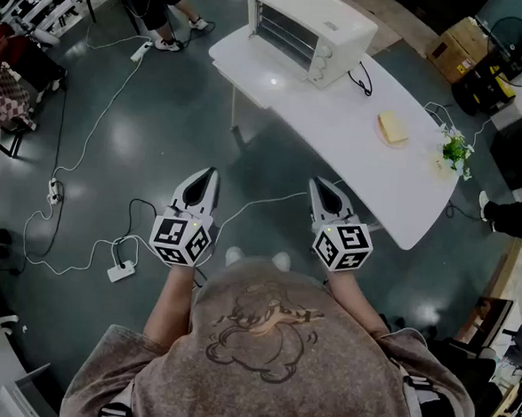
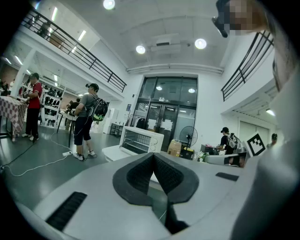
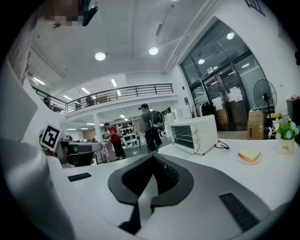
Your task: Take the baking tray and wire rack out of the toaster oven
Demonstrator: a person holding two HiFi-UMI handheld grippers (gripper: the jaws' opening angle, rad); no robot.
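Left gripper (image 1: 211, 172) and right gripper (image 1: 317, 183) are held well short of the toaster oven (image 1: 309, 28) dead ahead, all 4 jaws pinched together, empty; right's reckoned slightly nearer.

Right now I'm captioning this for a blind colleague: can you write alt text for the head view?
Seen from above, a person holds the left gripper and right gripper, jaws shut and empty, over the floor, short of a white table. A white toaster oven stands at its far end; a bread slice and a small plant sit further right.
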